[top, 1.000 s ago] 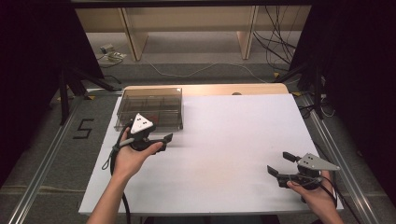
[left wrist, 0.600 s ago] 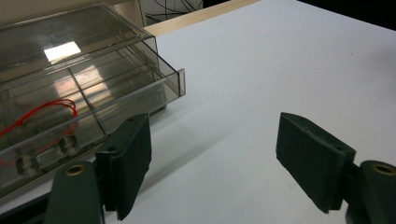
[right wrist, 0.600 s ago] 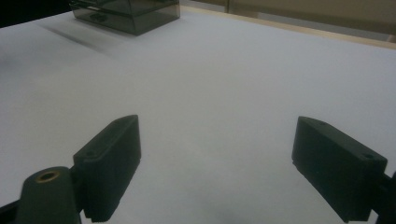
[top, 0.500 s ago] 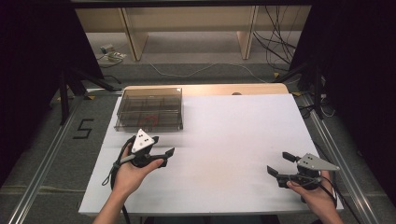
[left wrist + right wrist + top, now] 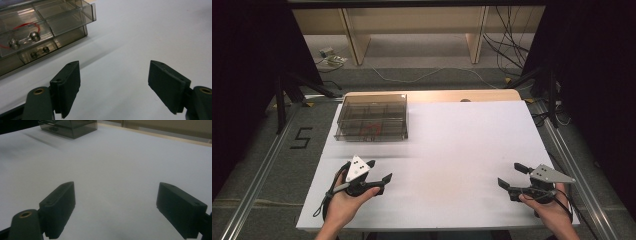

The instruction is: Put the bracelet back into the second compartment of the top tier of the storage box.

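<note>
The smoky transparent plastic compartment box (image 5: 372, 117) is set at the far left of the white table (image 5: 462, 150), lid closed. The left gripper (image 5: 379, 172) and right gripper (image 5: 512, 176) are held wide, empty. If approached carelessly, the light box could be shoved away.

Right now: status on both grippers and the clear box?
Left gripper open, empty. Right gripper open, empty. Compartment box closed at the table's far left. Path unobstructed.
</note>
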A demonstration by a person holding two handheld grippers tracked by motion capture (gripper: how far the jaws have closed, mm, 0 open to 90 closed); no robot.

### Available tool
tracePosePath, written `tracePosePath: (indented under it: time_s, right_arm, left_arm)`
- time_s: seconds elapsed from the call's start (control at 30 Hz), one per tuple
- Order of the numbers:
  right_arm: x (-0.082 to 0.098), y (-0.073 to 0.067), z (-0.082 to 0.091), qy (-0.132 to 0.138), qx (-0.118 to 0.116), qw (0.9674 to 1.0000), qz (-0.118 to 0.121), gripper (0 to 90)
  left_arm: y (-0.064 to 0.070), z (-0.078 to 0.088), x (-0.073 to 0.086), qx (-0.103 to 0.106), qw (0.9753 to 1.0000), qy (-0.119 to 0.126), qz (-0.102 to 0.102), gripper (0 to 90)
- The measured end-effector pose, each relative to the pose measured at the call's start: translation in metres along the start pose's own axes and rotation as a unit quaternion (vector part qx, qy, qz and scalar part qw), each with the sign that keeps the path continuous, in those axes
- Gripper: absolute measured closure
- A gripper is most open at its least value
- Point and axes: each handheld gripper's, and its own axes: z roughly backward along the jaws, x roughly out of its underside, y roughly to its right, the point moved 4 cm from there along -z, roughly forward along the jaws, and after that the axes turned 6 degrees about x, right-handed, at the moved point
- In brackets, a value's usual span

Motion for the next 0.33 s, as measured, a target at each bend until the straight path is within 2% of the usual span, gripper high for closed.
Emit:
tracePosePath:
  time_s: [0.2,0.23,0.27,0.3,0.33]
  right_arm:
    - [0.000,0.000,0.000,-0.001,-0.001,1.0000,0.000,16.5]
    - [0.000,0.000,0.000,-0.001,-0.001,1.0000,0.001,16.5]
    - [0.000,0.000,0.000,-0.001,-0.002,1.0000,0.001,16.5]
    - [0.001,0.001,-0.001,-0.002,-0.001,1.0000,0.002,16.5]
    - [0.001,0.001,-0.001,-0.003,0.000,1.0000,0.001,16.5]
  left_arm:
    - [0.007,-0.004,0.000,0.005,1.0000,0.001,-0.001,25.0]
    - [0.011,-0.006,-0.002,0.012,0.9999,0.002,0.008,24.6]
    - [0.018,-0.009,-0.005,0.020,0.9992,0.004,0.033,24.8]
    - [0.027,-0.015,-0.012,0.023,0.9986,0.000,0.047,24.3]
    - [0.041,-0.024,-0.018,0.029,0.9991,-0.011,0.029,23.3]
